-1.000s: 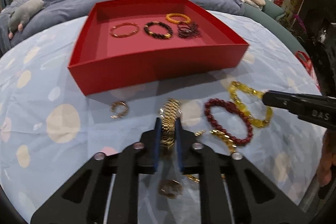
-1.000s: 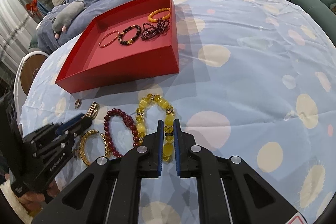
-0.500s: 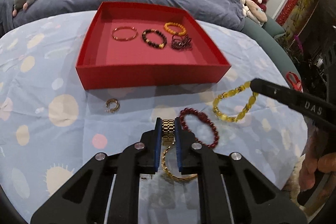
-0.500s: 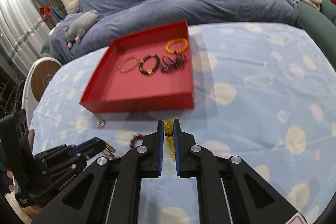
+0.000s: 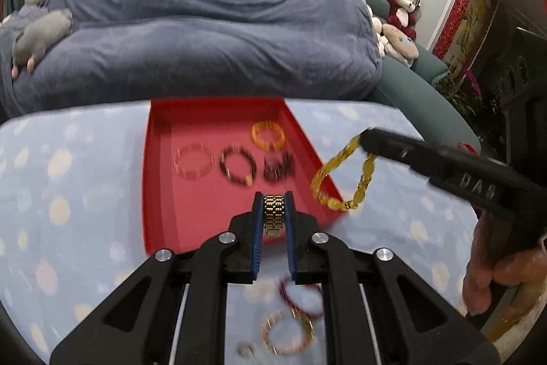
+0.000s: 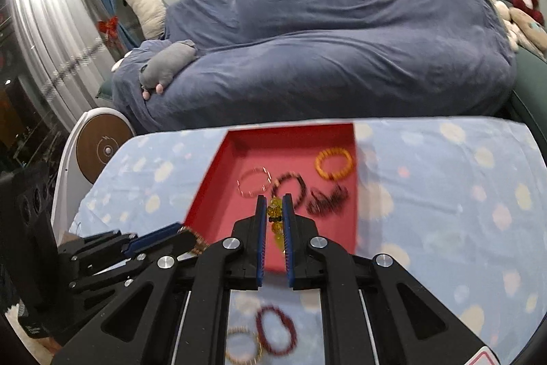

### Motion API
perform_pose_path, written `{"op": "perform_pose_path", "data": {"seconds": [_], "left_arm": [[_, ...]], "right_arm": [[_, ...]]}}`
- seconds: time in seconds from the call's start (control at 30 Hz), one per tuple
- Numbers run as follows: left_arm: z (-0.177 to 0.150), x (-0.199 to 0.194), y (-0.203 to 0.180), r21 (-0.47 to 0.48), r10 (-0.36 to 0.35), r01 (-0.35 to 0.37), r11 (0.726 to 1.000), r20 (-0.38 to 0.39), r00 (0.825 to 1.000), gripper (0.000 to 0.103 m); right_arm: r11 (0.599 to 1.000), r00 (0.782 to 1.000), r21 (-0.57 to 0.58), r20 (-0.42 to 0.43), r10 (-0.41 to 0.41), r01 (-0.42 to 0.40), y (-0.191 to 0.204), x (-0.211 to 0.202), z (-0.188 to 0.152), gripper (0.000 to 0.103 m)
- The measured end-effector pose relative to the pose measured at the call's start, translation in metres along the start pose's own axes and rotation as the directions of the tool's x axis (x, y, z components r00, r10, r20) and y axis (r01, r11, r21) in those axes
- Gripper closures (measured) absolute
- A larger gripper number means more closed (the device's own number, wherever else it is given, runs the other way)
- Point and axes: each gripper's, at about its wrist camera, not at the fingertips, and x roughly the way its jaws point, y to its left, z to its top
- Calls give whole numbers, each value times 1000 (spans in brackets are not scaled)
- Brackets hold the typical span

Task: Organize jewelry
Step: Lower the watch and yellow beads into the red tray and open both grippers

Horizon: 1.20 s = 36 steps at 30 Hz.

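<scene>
Bracelets mid-carry toward the red tray

Left claw [image 5: 273,214] is clamped on a gold link bracelet [image 5: 273,216], right claw [image 6: 274,214] on a yellow bead bracelet [image 5: 342,173], both above the red tray [image 5: 160,194]; four pieces lie inside, two wait at frame bottom on the worktop [image 5: 68,194].

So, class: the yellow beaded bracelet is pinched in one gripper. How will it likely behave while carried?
The yellow beaded bracelet droops in a long loop below the right gripper, so it is probably floppy and may swing. Its beads look glossy, so it might slip. Held at one point, it could snag the red tray rim.
</scene>
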Motion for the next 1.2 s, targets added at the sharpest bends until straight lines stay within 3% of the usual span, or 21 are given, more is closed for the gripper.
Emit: {"op": "perform_pose_path", "data": {"seconds": [0.27,0.57,0.6,0.67,0.7,0.73,0.77,0.97,1.2], "left_arm": [[42,60,31,-20,81,-81,996,-13,997,92],[23,113,59,-61,117,-125,990,-119,986,91],[22,114,60,-67,119,-128,990,-117,986,90],[21,112,65,-89,135,-145,985,-104,985,68],[22,108,66,-101,147,-155,983,-84,986,53],[23,103,66,-106,155,-161,981,-62,986,47],[24,98,66,-108,163,-168,980,-47,985,45],[14,55,57,-100,200,-198,975,12,980,36],[-44,16,42,-128,217,-219,967,-36,976,35]], "right_arm": [[999,996,6,-82,36,-36,1,77,25,94],[1000,974,24,-226,-5,11,-15,140,-3,93],[999,974,19,-223,-24,29,-17,139,-5,92],[999,978,18,-202,-46,51,-21,134,-5,89],[998,980,23,-189,-55,61,-23,129,-3,83],[997,983,26,-176,-60,66,-26,125,-2,74],[997,985,33,-157,-67,73,-28,117,0,66],[995,993,38,-71,-91,94,-32,60,-12,60],[991,986,32,-116,-124,128,-30,20,-71,59]]}}
